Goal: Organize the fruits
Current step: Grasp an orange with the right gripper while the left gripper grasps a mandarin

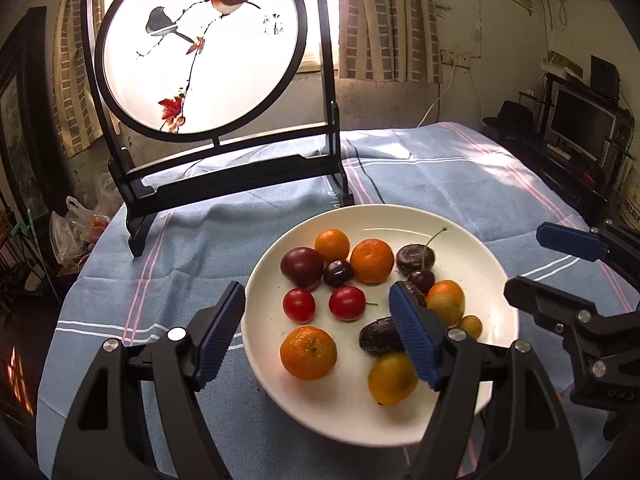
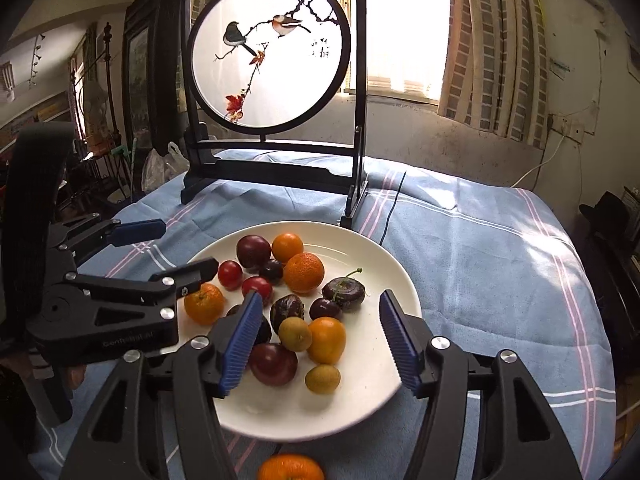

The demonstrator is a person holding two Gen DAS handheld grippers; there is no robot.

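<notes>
A white plate on a blue cloth holds several fruits: tangerines, red cherry tomatoes, dark plums and small yellow fruits. My left gripper is open and empty, low over the plate's near left part. My right gripper is open and empty over the plate, its fingers either side of yellow fruits and a dark plum. One tangerine lies on the cloth in front of the plate. Each gripper shows in the other's view, the right one and the left one.
A black wooden stand with a round bird-painted screen stands on the table behind the plate. A plastic bag sits off the table's left edge. The blue striped cloth stretches to the right of the plate. A window and curtains are behind.
</notes>
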